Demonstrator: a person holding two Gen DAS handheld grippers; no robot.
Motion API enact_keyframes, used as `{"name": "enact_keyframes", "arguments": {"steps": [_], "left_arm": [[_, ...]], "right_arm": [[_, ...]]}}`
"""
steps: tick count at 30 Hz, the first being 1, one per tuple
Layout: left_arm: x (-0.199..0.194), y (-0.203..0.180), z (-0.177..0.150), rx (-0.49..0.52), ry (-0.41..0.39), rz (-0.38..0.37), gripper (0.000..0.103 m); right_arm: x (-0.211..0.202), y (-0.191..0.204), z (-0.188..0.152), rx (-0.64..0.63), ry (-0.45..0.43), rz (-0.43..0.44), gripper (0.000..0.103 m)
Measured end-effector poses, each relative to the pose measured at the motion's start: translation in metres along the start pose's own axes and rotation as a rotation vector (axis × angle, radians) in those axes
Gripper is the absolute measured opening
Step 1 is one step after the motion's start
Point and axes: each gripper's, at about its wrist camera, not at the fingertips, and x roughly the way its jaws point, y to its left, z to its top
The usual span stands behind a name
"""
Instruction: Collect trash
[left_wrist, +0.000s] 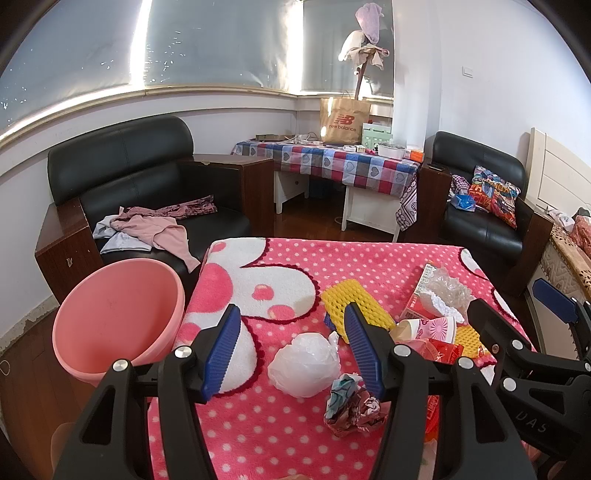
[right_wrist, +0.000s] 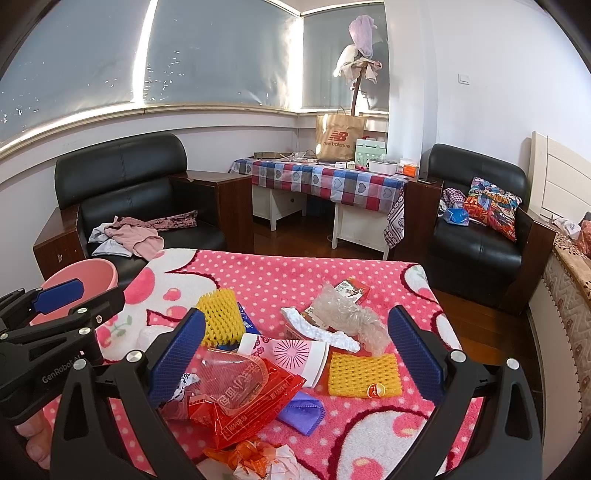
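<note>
Trash lies scattered on a pink dotted blanket (left_wrist: 280, 258) that covers a table. My left gripper (left_wrist: 295, 350) stands open above a white crumpled plastic ball (left_wrist: 304, 363), with a ball of crumpled printed paper (left_wrist: 352, 404) just right of it. A yellow foam net (left_wrist: 356, 306) lies beyond. My right gripper (right_wrist: 295, 354) is open over a red wrapper with a clear tray (right_wrist: 243, 391), a pink paper cup (right_wrist: 291, 356), a second yellow foam net (right_wrist: 364, 373), a purple cloth piece (right_wrist: 301, 410) and a clear plastic bag (right_wrist: 343, 314). A pink bucket (left_wrist: 118, 314) stands at the table's left edge.
Two black armchairs (left_wrist: 147, 184) (right_wrist: 476, 221) stand behind the table, the left one with clothes on it. A desk with a checkered cloth (left_wrist: 332, 162) and a paper bag sits at the back wall. A bed edge (right_wrist: 569, 302) runs along the right.
</note>
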Motion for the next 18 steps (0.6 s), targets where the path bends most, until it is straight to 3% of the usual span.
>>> {"name": "enact_keyframes", "arguments": {"steps": [18], "left_arm": [[0.0006, -0.0015, -0.001, 0.0, 0.001, 0.001, 0.058]], "right_arm": [[0.0, -0.0005, -0.0002, 0.0, 0.0, 0.0, 0.099]]}}
